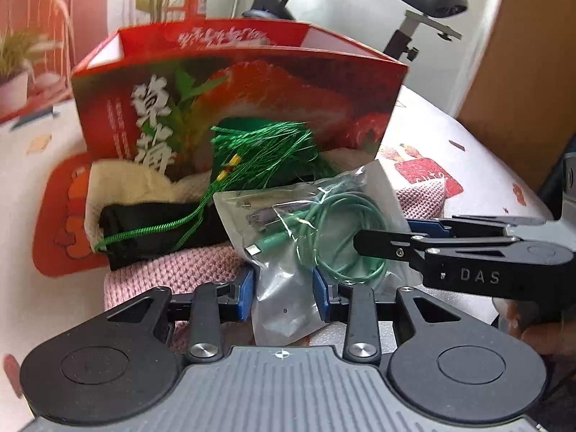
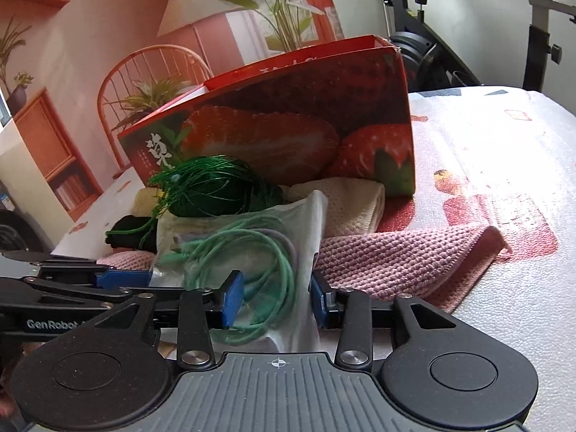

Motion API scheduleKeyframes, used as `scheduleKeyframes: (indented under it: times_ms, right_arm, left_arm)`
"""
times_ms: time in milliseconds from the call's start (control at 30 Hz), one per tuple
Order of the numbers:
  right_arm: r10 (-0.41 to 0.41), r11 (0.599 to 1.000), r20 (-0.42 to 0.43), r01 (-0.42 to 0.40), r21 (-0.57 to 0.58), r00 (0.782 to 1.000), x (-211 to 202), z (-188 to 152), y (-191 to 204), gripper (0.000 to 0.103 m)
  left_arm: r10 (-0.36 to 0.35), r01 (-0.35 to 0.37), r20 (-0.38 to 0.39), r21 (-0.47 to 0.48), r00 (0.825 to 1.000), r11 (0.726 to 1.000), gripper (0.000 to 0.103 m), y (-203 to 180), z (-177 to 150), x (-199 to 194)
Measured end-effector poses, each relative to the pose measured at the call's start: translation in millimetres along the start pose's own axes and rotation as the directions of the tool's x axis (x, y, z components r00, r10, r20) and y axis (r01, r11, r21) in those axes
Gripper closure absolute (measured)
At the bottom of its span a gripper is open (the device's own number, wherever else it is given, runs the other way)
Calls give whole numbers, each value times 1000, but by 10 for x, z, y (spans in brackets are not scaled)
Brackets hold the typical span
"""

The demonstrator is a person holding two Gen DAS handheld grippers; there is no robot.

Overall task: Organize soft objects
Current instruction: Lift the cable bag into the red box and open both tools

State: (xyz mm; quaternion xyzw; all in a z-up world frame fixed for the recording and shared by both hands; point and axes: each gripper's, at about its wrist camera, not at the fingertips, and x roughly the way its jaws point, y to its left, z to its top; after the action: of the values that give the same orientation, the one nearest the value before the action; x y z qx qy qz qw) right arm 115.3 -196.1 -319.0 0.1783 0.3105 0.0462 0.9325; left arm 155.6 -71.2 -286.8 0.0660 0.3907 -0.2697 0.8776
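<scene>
A clear plastic bag of green cables (image 1: 306, 230) lies on a pink knitted cloth (image 1: 172, 270) in front of a red strawberry box (image 1: 234, 100). A green tassel cord (image 1: 259, 147), a black cloth (image 1: 151, 230) and a cream towel (image 1: 122, 180) lie behind it. My left gripper (image 1: 284, 293) is open, its blue pads either side of the bag's near end. My right gripper (image 2: 275, 297) is open around the bag (image 2: 252, 252), over the pink cloth (image 2: 396, 262). The right gripper also shows in the left wrist view (image 1: 414, 234).
The table has a white patterned cover (image 2: 504, 165). The box (image 2: 288, 133) stands open-topped at the back. An exercise bike (image 1: 414, 10) and a brown board (image 1: 522, 72) stand behind the table. A cream towel (image 2: 352, 201) lies by the box.
</scene>
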Motion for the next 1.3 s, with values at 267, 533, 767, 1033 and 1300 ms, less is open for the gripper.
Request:
scheduleKeyframes:
  times_ms: [267, 533, 767, 1033, 1300]
  right_arm:
    - [9, 991, 99, 5, -136, 995, -318, 32, 277, 77]
    - [47, 985, 163, -18, -170, 985, -578, 193, 452, 77]
    - [63, 980, 186, -26, -196, 981, -644, 328, 565, 77]
    - [83, 981, 205, -44, -187, 975, -581, 631, 576, 77]
    - [103, 985, 232, -66, -162, 967, -338, 1142, 536, 77]
  left_arm:
    - [-76, 81, 87, -67, 993, 994, 66, 81, -8, -322]
    - [-123, 147, 168, -138, 978, 979, 66, 192, 56, -607]
    - [-108, 142, 217, -150, 970, 978, 66, 211, 165, -711]
    - [-78, 111, 263, -111, 962, 988, 66, 234, 433, -795]
    - [-35, 67, 299, -98, 954, 993, 66, 350, 944, -734]
